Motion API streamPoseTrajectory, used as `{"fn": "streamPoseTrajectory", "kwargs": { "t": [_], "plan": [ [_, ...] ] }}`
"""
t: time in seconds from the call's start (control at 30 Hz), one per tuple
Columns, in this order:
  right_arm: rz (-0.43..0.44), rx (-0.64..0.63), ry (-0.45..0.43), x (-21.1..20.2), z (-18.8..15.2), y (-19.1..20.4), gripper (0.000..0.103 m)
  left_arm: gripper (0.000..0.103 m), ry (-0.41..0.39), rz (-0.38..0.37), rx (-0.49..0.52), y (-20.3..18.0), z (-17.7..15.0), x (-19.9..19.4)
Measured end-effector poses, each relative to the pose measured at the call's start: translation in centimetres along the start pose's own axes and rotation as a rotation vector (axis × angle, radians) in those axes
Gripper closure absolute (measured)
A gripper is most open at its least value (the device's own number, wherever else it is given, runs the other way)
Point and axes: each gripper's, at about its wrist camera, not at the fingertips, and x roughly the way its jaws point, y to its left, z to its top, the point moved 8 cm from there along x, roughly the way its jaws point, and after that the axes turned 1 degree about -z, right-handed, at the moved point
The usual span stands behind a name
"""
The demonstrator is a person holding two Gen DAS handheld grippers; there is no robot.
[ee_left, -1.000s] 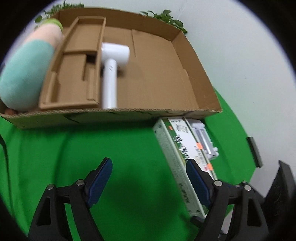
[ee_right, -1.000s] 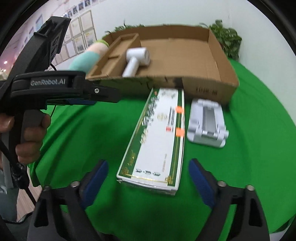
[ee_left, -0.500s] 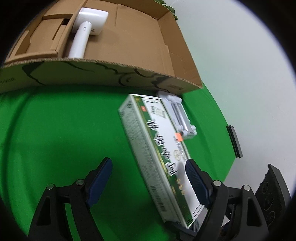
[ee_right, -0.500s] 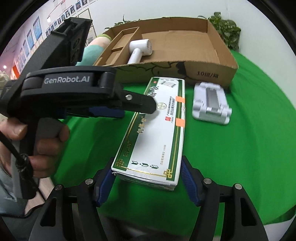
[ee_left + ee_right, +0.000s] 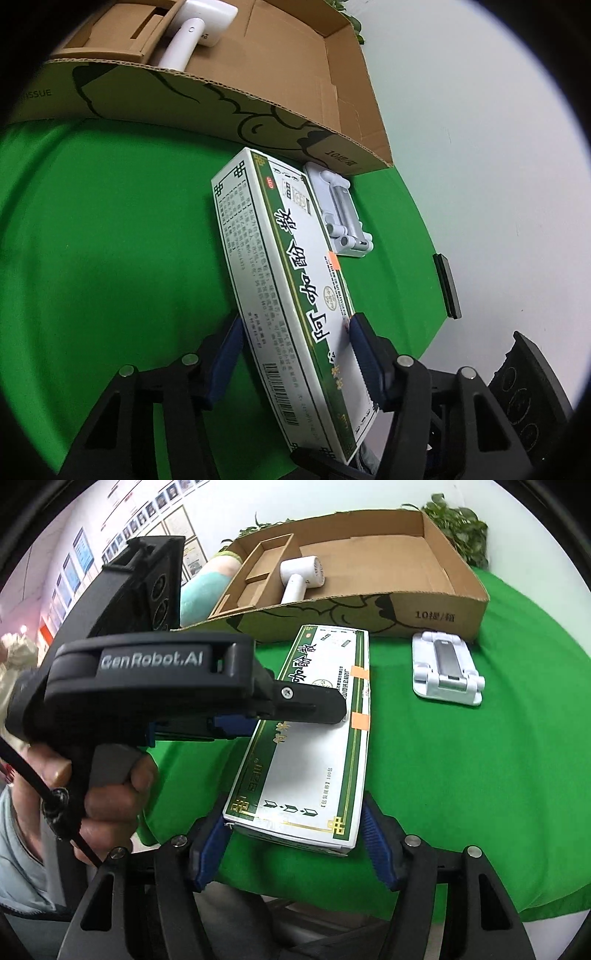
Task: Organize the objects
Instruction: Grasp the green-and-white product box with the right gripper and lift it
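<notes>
A long white-and-green box (image 5: 295, 258) (image 5: 321, 746) lies on the green cloth in front of the cardboard tray (image 5: 406, 609). My right gripper (image 5: 293, 845) is shut on its near end, one blue pad on each long side. My left gripper (image 5: 295, 354) comes in from the left, rolled over. Its jaws are closing on the box's middle, with one finger (image 5: 314, 705) on the top face and the other pad (image 5: 229, 350) against the side. A white hair dryer (image 5: 299, 576) (image 5: 188, 40) lies inside the tray. A white phone stand (image 5: 447, 668) (image 5: 343, 210) rests to the right of the box.
A cardboard insert (image 5: 258, 576) fills the tray's left part. A teal and peach pillow (image 5: 207, 583) lies beyond the tray's left wall, and plants (image 5: 458, 528) stand behind it. A person's hand (image 5: 110, 786) holds the left gripper. The table edge runs just under my right gripper.
The left gripper dropped toward the box and narrowed from wide open until its pads met it. The right gripper moved forward and closed on the box's near end.
</notes>
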Motion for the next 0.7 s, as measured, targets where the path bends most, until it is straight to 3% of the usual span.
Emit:
{"fn": "streamPoseTrajectory", "kwargs": {
  "t": [0.17, 0.33, 0.7],
  "plan": [
    [-0.023, -0.026, -0.013, -0.2, 0.1, 0.3, 0.041, 0.052, -0.024, 0.011, 0.033, -0.9, 0.2, -0.5],
    [-0.027, -0.001, -0.044, -0.4, 0.8, 0.0, 0.042, 0.058, -0.064, 0.043, 0.136, -3.0, 1.0, -1.5],
    [-0.031, -0.015, -0.213, -2.9, 6.7, 0.5, 0.044, 0.059, -0.190, 0.114, 0.330, -8.2, 5.8, -5.7]
  ]
}}
